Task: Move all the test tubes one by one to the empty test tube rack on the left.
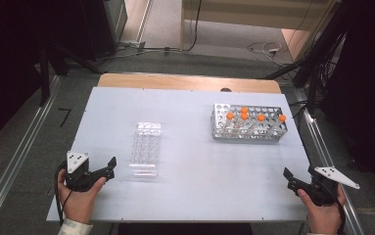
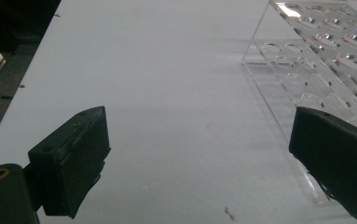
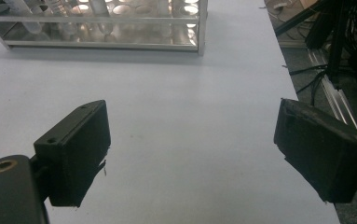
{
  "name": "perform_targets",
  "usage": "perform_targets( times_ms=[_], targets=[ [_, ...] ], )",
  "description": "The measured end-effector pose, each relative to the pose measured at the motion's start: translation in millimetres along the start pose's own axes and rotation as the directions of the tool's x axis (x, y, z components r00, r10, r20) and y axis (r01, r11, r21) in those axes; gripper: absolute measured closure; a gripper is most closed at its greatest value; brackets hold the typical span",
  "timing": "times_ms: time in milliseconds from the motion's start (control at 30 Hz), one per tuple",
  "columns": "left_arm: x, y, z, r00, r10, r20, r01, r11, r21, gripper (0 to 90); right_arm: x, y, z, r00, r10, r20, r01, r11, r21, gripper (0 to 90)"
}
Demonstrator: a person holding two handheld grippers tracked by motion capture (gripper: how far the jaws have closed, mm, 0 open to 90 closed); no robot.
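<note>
Clear rack [image 1: 145, 148] lies mid-bench, just beside your left tongs [image 1: 105, 167], which stand released with nothing between them. Your right tongs [image 1: 289, 177] are released too, near the bench [image 1: 190, 196] edge. Metal rack [image 1: 248, 123] with orange-capped tubes [image 1: 244, 116] stands well beyond them; bare bench lies between.

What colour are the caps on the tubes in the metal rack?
Orange caps on the tubes in the metal wire rack; clearest in the high view.
</note>
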State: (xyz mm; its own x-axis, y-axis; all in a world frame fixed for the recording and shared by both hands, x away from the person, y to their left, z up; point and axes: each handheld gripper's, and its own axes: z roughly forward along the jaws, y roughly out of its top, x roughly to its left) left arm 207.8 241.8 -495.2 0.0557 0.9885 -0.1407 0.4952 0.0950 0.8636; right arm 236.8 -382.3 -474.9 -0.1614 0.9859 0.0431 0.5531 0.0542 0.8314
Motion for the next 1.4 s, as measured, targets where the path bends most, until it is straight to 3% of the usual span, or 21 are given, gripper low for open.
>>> perform_targets(
  times_ms=[367, 600, 1400],
  targets=[
    [4.2, -1.3, 1.3, 0.9998, -0.018, 0.010, 0.018, 0.9998, 0.006, 5.4, 3.5, 0.2, 2.3, 1.0000, -0.006, -0.003, 0.006, 1.000, -0.002, 10.3],
    [3.3, -0.4, 0.0, 0.9996, -0.023, 0.018, 0.024, 0.9996, -0.017, 5.4, 6.6, -0.8, 4.2, 0.9999, -0.007, -0.008, 0.007, 1.000, 0.012, 10.2],
    [5.2, -1.1, 3.6, 0.9994, -0.030, 0.020, 0.030, 0.9996, -0.004, 5.5, 8.5, 14.6, 21.5, 0.9998, 0.006, -0.017, -0.007, 1.000, -0.027, 16.8]
  ],
)
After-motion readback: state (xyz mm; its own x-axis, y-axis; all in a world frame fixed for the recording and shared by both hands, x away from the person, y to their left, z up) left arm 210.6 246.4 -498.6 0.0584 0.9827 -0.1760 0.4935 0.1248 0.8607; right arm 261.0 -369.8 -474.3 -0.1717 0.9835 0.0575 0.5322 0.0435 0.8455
